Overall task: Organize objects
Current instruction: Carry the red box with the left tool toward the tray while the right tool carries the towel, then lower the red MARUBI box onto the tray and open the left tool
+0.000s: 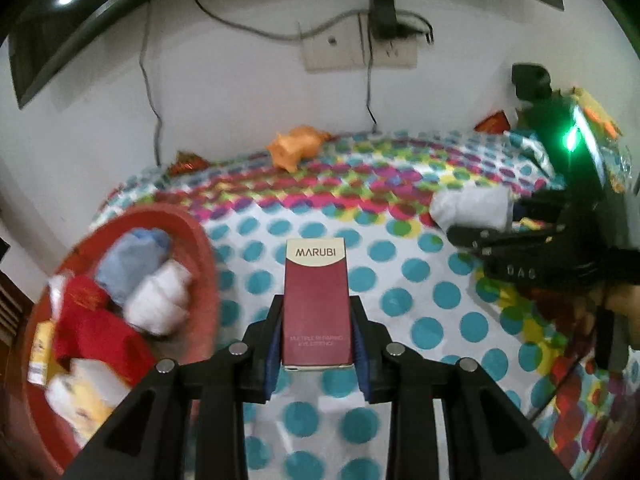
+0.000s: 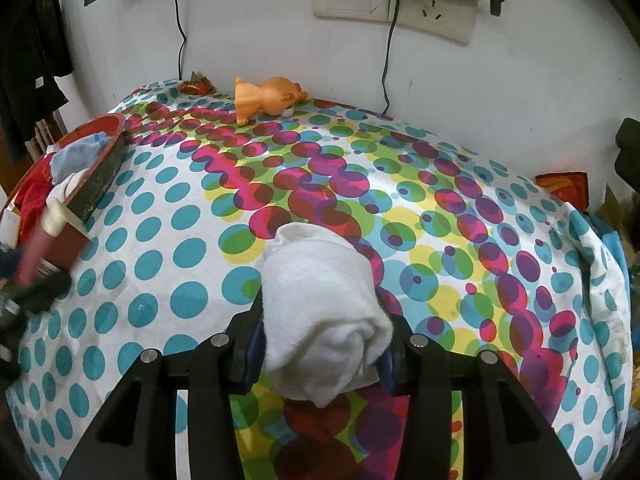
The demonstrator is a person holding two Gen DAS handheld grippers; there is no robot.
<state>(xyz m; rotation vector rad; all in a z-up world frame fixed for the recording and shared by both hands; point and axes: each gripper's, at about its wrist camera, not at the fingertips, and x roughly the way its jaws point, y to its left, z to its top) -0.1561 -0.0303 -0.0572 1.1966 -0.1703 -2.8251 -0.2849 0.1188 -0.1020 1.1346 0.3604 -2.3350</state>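
I count one maroon MARUBI box [image 1: 316,304], upright, pinched between my left gripper [image 1: 317,332] fingers and lifted off the cloth, just right of the red basin [image 1: 200,240] at 9 o'clock in the left view. One rolled white towel [image 2: 320,308] sits clamped in my right gripper [image 2: 320,344], the fingers pressing its sides, over the middle of the table. One orange toy animal [image 2: 266,98] lies on its side at 12 o'clock by the wall, with one red foil wrapper [image 2: 195,88] just left of it. The basin holds one blue cloth [image 1: 134,256], one white roll [image 1: 160,300], one red cloth [image 1: 92,320] and some cartons, blurred. The table carries a white polka-dot cloth [image 2: 160,216], teal dots turning multicolour toward the back. White wall behind, with wall sockets [image 2: 394,4], plugs and hanging cables [image 2: 182,28]. Right edge is cluttered, contents unclear.
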